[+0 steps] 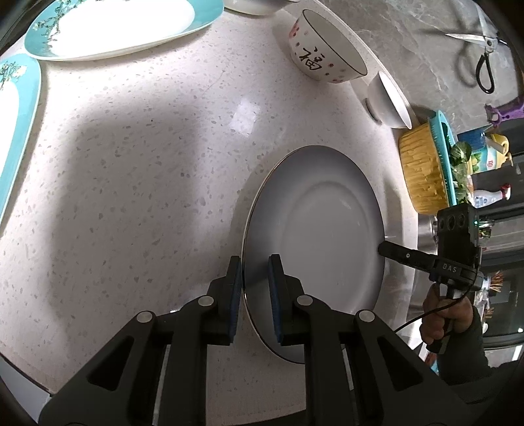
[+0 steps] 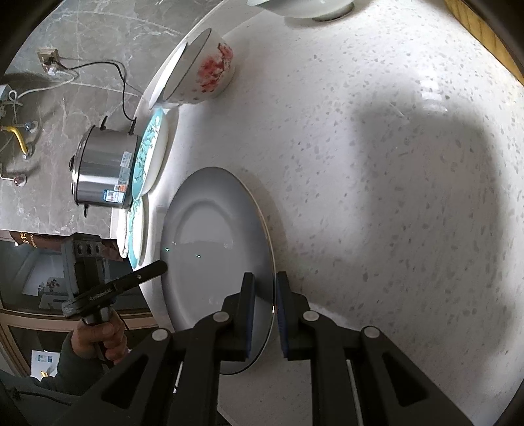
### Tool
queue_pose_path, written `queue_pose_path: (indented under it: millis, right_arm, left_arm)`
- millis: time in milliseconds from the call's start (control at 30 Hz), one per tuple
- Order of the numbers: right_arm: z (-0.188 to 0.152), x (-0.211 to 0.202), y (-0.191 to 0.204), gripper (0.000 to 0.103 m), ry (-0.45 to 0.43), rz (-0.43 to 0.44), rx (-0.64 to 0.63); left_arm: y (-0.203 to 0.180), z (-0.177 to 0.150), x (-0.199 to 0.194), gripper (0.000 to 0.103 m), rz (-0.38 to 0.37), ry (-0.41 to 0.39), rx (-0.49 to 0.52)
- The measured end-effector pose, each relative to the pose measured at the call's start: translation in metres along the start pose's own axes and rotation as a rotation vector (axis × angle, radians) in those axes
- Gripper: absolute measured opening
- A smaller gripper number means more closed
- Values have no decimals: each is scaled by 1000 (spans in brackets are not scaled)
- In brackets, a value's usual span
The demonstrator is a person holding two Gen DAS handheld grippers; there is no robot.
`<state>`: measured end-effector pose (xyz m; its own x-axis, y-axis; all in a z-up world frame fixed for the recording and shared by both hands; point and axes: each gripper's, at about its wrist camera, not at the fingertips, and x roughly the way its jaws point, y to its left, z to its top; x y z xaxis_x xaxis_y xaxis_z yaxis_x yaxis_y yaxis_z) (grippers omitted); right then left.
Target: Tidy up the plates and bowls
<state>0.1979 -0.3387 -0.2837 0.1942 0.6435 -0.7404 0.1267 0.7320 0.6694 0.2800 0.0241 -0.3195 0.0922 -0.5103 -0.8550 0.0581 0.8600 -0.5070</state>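
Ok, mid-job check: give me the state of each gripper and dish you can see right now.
left gripper: jaws astride the plate's rim, small gaps showing
right gripper: jaws astride the opposite rim, gaps showing
white plate: face up, between both grippers
patterned bowl: upright, empty
plain white bowl: upright
teal-rimmed plates: flat on counter, empty

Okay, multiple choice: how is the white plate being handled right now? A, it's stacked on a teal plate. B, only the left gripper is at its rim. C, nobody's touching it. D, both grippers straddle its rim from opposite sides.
D: the left gripper has a finger on each side of the white plate rim, and the right gripper does the same at the opposite edge.
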Motion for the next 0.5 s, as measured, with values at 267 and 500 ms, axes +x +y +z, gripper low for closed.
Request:
queue_pose_path:
  millis: [267,500]
  right_arm:
    - [4,-1,3,15,-16,-28,-30]
    - [0,-1,12,26,-43,-66,-98]
  left_arm:
    - [2,8,3,14,-2,-13,14]
    - [11,2,-1,16,-20,-62,-22]
